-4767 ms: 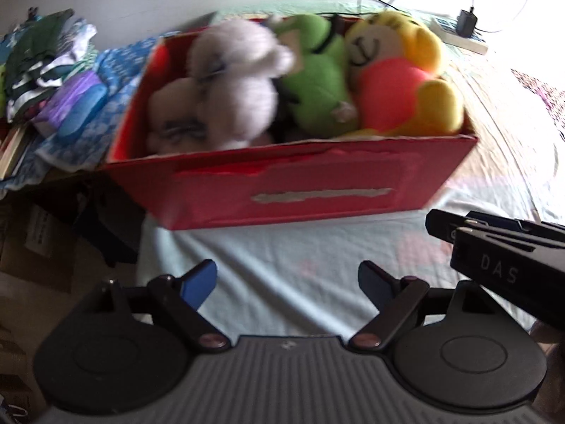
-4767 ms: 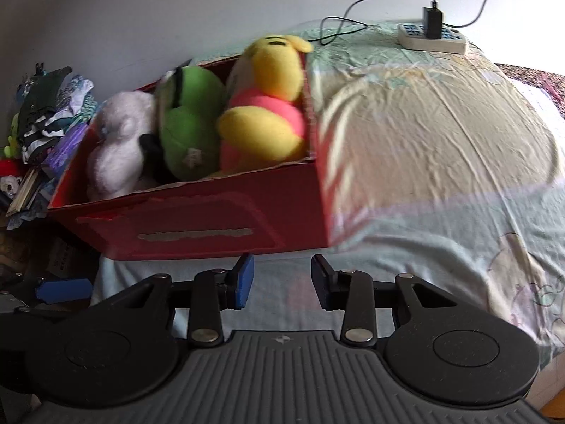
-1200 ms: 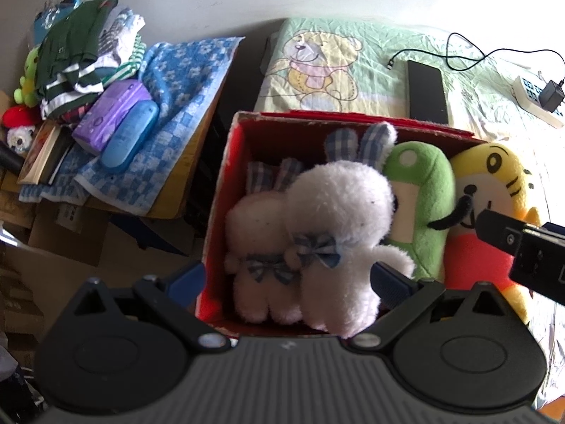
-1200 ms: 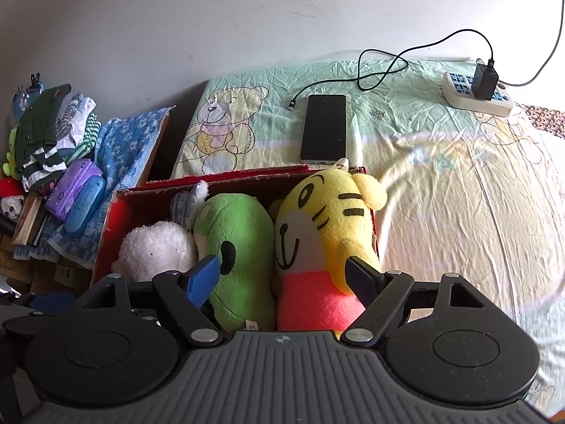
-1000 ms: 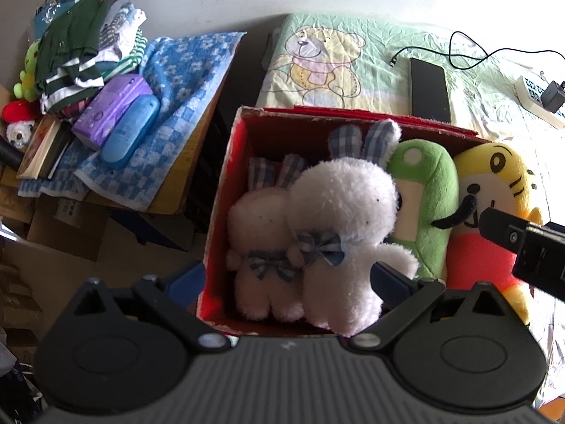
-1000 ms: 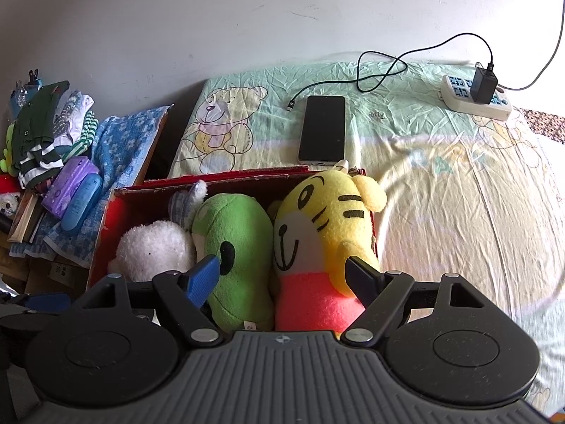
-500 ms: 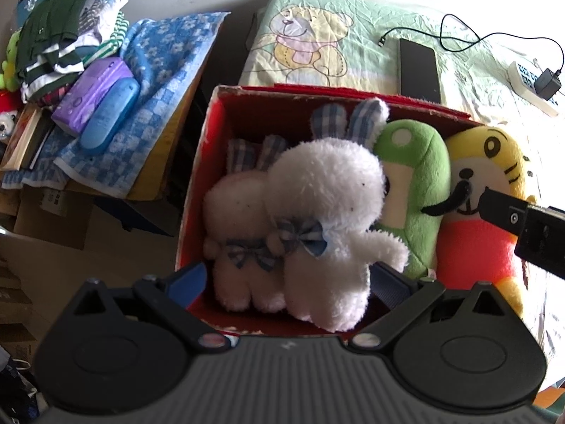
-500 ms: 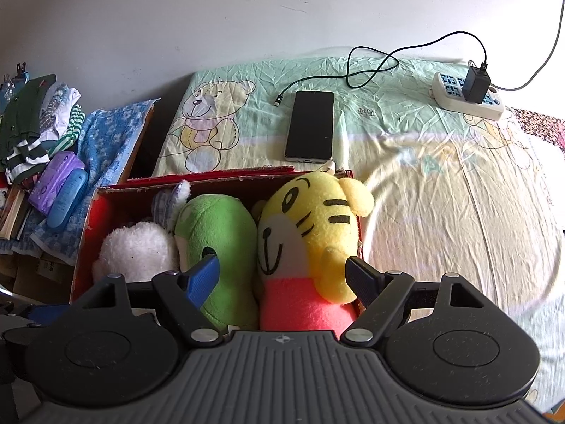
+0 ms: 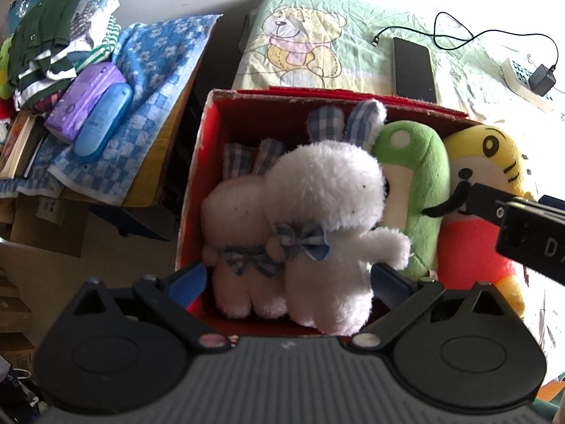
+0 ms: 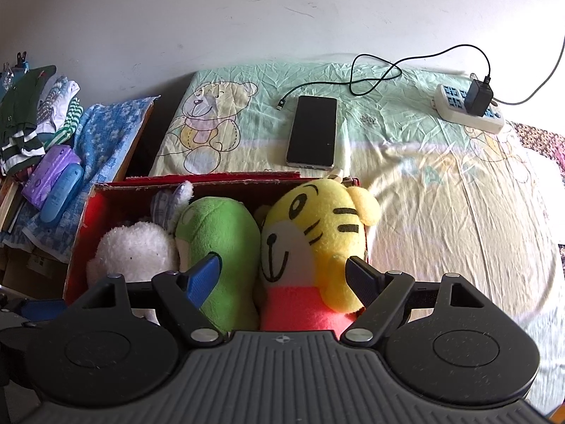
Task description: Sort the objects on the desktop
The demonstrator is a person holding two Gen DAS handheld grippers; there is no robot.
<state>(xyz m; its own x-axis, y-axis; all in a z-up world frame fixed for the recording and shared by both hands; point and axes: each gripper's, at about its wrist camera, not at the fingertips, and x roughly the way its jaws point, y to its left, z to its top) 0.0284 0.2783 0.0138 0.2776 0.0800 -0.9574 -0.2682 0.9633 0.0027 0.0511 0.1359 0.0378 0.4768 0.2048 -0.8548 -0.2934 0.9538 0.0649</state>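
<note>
Right wrist view: bear-print sheet (image 10: 423, 183) against white wall (image 10: 247, 10); both hand-held grippers gape wide, empty.

the left gripper (image 9: 287, 281) points forward and downward, its two blue-tipped fingers (image 9: 187, 279) spread wide apart with nothing between them. the right gripper (image 10: 284, 277) sits just to its right, angled the same way, its fingers (image 10: 204, 277) also spread wide and holding nothing.
</note>
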